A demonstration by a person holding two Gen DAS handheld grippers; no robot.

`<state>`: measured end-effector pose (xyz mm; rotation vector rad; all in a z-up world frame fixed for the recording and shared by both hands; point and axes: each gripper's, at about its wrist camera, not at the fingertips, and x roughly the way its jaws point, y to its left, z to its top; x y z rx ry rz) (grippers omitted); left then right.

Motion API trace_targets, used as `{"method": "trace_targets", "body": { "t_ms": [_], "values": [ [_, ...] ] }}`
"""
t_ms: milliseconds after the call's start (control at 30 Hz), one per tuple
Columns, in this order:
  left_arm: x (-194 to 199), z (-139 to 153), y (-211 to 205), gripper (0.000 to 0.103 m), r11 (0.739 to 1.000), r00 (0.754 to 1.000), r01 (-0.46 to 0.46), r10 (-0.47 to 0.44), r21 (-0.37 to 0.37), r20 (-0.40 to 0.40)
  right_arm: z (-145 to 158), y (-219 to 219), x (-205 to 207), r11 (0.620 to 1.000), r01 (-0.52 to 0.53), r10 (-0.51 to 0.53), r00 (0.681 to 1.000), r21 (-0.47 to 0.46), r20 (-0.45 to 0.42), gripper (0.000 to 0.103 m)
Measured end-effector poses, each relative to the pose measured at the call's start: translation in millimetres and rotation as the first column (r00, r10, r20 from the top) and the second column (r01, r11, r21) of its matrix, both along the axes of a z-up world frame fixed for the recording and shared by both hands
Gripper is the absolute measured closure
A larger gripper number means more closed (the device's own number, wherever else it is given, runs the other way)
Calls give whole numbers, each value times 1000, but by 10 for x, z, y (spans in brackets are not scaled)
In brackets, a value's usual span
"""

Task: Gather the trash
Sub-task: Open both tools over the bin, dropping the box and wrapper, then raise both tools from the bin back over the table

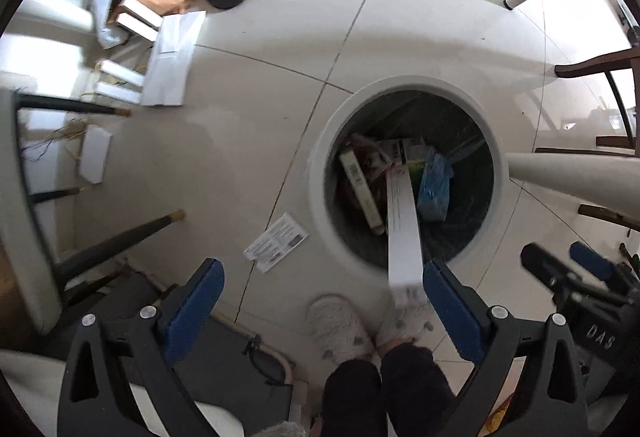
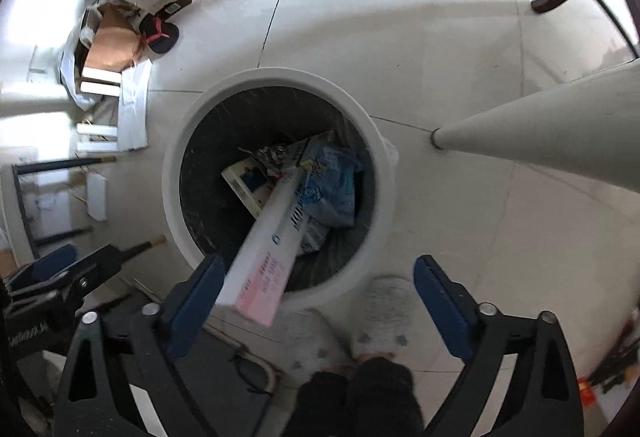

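The round white trash bin is sitting on the floor directly below both tools, and a long white-and-pink carton is slanting down into it. The left tool and right tool are both gaping wide, gripping nothing. A printed paper slip is lying on the floor just outside the bin's rim, nearer the left tool.

The floor is glossy pale tile. The bin, lower centre, looks like smooth matt white plastic with a dark crinkly film liner. The long box is smooth cardboard. The slippers, bottom centre, are fluffy cloth.
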<state>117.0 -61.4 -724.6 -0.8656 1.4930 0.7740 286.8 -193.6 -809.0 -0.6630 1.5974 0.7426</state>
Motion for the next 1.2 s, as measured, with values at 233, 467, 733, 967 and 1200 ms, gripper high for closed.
{"method": "trace_targets", "body": {
  "t_ms": [233,467,733,967,1200],
  "values": [
    [-275,767,-295,1,999,1000,-23,23,39,-15,809,-162,-217,1000,-10,10,999,10,53,4],
    [-409,1454,-512,1,997,1000,-17,16,74,14,1763,-383,-437,999,-19,15,996,49,93,4],
    [-488,2224,-706,1,993,998,-1,-7,118,64,2713,-705,-530,994,-8,-3,995,106,101,4],
    [-537,3101,-865,2,984,991,19,-43,179,129,3648,-907,-610,987,-11,-6,995,163,101,4],
    [-427,4224,-794,1,920,981,18,-92,392,171,4777,-960,-576,949,44,-66,996,313,58,4]
  ]
}}
